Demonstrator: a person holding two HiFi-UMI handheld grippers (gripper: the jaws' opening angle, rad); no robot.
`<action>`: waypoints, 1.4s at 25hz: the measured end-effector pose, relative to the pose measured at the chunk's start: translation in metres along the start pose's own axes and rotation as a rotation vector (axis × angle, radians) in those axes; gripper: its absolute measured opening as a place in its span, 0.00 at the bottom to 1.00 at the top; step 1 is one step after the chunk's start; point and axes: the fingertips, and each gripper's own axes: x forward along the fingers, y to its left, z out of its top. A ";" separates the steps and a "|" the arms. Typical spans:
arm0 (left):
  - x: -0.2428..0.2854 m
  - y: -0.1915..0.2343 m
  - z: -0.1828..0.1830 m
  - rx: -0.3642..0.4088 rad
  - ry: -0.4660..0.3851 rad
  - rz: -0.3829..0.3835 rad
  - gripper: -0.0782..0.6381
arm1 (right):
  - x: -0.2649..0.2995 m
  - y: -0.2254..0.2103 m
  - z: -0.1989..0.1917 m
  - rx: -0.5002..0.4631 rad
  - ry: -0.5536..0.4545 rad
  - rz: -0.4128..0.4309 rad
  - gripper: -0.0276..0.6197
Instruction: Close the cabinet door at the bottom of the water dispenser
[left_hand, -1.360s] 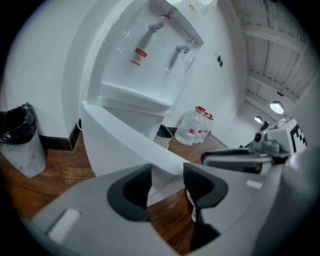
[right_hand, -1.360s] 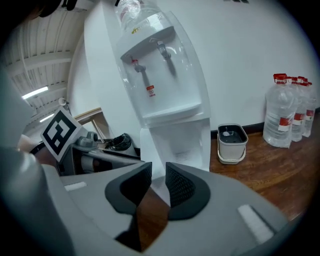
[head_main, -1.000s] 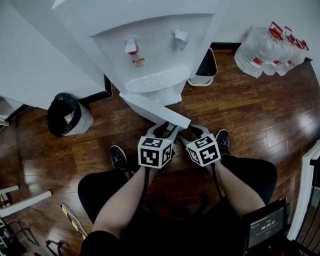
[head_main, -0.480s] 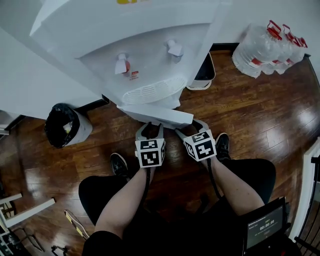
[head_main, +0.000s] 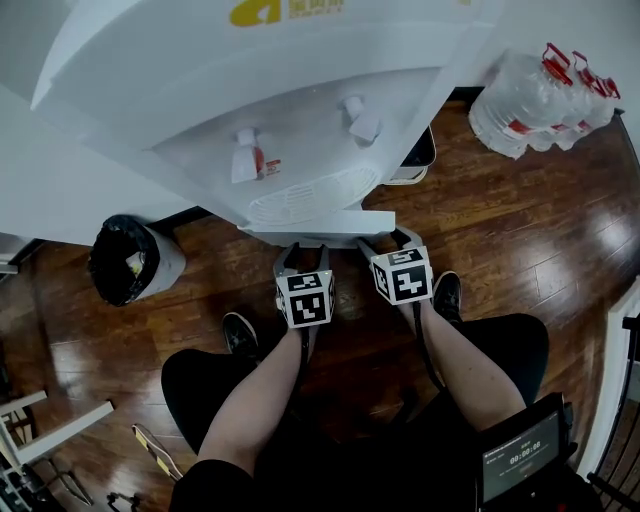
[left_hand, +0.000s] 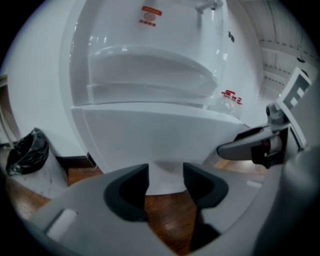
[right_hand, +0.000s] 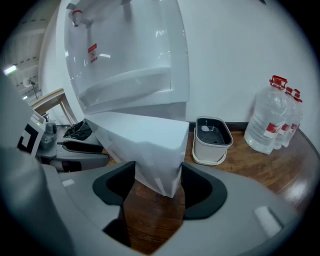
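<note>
The white water dispenser (head_main: 300, 110) fills the top of the head view, and its bottom cabinet door (head_main: 320, 226) lies almost flat against the body. My left gripper (head_main: 303, 256) is just in front of the door; its jaws are opening. In the left gripper view the door (left_hand: 150, 135) stands close ahead of my left gripper (left_hand: 166, 175), with nothing pressed between the pads. My right gripper (head_main: 392, 240) is at the door's right end. In the right gripper view the door's free corner (right_hand: 155, 145) reaches between the jaws of my right gripper (right_hand: 159, 180), which are closing slightly from wide open.
A bin lined with a black bag (head_main: 130, 262) stands left of the dispenser. A white container (right_hand: 212, 140) and several water bottles (head_main: 540, 95) sit to its right. The person's shoes (head_main: 240, 335) rest on the wood floor, and a screen (head_main: 520, 460) is at the lower right.
The door has swung from a wide angle to nearly closed. Both grippers have moved forward with it toward the dispenser, and their jaws have widened.
</note>
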 end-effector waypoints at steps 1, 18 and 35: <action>0.000 -0.004 0.003 -0.028 0.002 -0.004 0.41 | 0.001 -0.002 0.003 0.000 -0.003 -0.003 0.49; 0.016 -0.001 0.032 -0.134 -0.018 0.052 0.41 | 0.019 -0.018 0.035 -0.122 -0.041 0.005 0.48; 0.023 0.000 0.041 -0.141 -0.009 0.031 0.41 | 0.034 -0.026 0.054 -0.140 -0.075 -0.028 0.47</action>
